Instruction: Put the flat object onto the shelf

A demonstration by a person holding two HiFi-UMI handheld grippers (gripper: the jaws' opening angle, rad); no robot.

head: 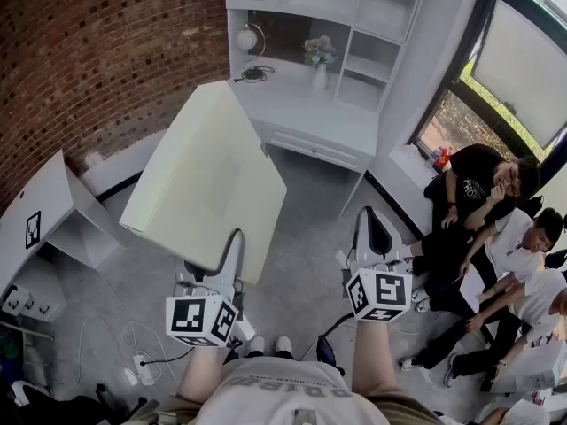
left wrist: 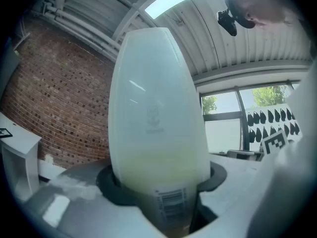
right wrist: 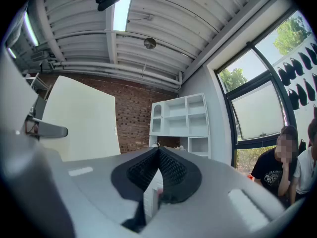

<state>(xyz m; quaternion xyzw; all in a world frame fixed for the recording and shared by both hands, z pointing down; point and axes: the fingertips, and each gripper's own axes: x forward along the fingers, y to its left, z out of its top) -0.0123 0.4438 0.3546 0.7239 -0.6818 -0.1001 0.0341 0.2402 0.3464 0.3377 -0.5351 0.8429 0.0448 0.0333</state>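
Note:
A large flat cream board (head: pixel 205 177) is held up in front of me, tilted, with my left gripper (head: pixel 233 253) shut on its lower edge. In the left gripper view the board (left wrist: pixel 157 108) rises from between the jaws of the left gripper (left wrist: pixel 161 185) and fills the middle. My right gripper (head: pixel 372 224) hangs to the right of the board, apart from it, shut with nothing in it. Its closed jaws show in the right gripper view (right wrist: pixel 158 157), with the board (right wrist: pixel 81 118) to their left. The white shelf unit (head: pixel 359 25) stands beyond the board.
A white desk top (head: pixel 297 104) under the shelves carries a lamp (head: pixel 248 41) and a vase of flowers (head: pixel 320 60). A low white table (head: pixel 53 206) stands at the left. Several people sit on the floor at the right (head: pixel 496 237). Cables and a power strip (head: pixel 137 366) lie near my feet.

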